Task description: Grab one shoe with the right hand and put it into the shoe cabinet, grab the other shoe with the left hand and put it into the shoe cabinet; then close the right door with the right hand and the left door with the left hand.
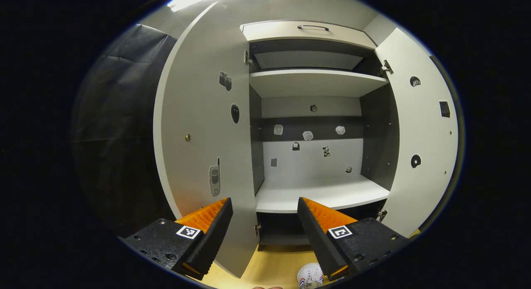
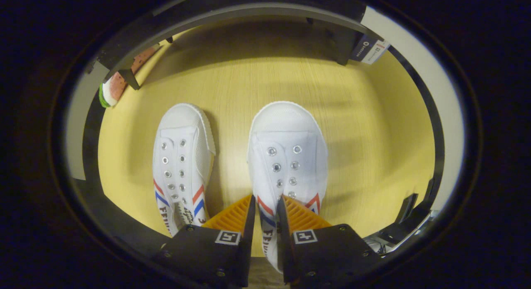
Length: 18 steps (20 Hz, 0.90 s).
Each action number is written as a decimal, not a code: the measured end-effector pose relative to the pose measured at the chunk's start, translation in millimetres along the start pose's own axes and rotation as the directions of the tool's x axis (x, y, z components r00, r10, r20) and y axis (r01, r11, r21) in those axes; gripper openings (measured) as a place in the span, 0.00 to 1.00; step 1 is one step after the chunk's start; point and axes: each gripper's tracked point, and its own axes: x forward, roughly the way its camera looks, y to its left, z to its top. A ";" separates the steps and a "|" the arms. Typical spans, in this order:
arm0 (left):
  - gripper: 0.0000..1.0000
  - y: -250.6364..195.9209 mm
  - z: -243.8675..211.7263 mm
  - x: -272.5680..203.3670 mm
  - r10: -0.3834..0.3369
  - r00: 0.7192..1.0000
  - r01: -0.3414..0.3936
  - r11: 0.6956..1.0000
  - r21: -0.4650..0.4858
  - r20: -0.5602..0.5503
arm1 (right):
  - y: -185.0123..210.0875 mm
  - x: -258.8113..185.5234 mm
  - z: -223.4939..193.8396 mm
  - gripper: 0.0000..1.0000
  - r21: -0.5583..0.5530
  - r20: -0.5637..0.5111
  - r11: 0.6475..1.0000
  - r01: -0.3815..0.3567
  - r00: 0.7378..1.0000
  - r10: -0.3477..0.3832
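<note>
We see our right claw (image 2: pixel 264 214) clamped on the right shoe (image 2: pixel 286 156), beside the left shoe (image 2: pixel 182 156); both rest on the floor (image 2: pixel 373 135). Our left claw (image 1: pixel 264 222) gapes wide before the open, empty cabinet (image 1: pixel 319 193). Judging by this, nothing is stowed yet.

Both sets of tongs look like twins

Left tongs (image 1: pixel 264 222) and right tongs (image 2: pixel 264 222): wedge-shaped ribbed fingers on chunky blocks at the frame bottom, square tag markers on top, small screws along edges.
</note>
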 end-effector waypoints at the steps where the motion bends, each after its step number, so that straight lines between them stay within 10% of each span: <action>1: 0.96 -0.1 -0.1 -0.4 -0.001 1.000 0.001 1.000 -0.002 0.001 | -0.6 -0.4 0.7 0.25 -0.012 -0.003 1.000 -0.003 1.000 0.003; 7: 0.96 0.6 1.0 -2.6 -0.002 1.000 0.002 1.000 0.001 0.006 | -2.5 9.8 2.9 0.01 -0.009 0.025 1.000 0.001 1.000 0.000; 18: 0.96 -0.1 4.0 -7.0 -0.021 1.000 0.021 1.000 0.006 0.017 | 5.2 -64.2 9.8 0.01 0.083 0.143 0.992 -0.090 0.987 0.078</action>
